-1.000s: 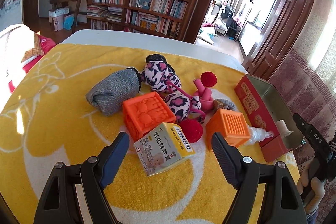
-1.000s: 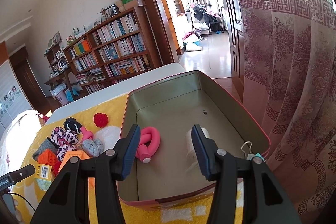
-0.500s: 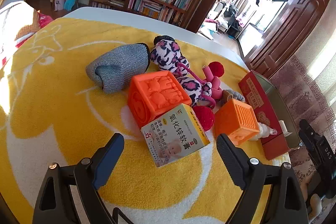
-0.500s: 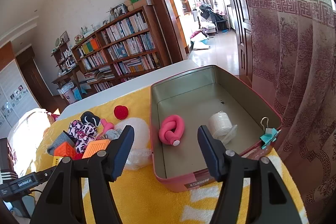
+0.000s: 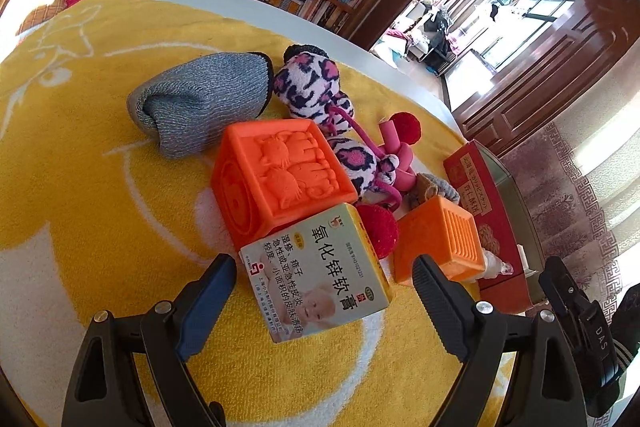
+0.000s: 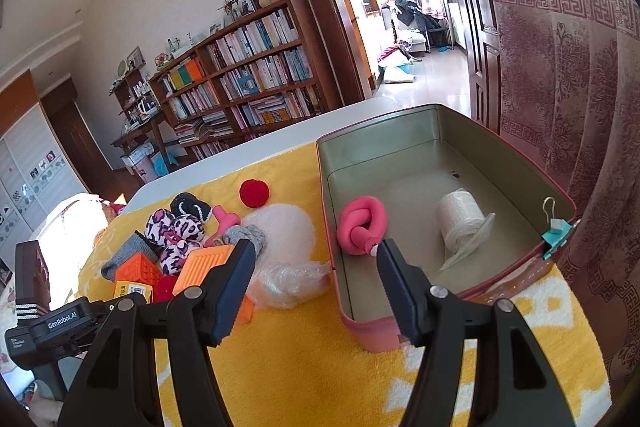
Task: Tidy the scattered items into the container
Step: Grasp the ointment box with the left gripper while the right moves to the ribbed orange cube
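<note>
left gripper jaws wide, straddling ointment box | right gripper jaws apart, empty, near tin rim

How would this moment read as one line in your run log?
left claw: open, straddling ointment box | right claw: open, empty | tin: pink foam curler, plastic bag roll inside

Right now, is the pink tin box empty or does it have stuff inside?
Not empty. The open tin box holds a knotted pink foam curler and a white plastic roll; a teal binder clip grips its rim. Most of its floor is bare.
</note>
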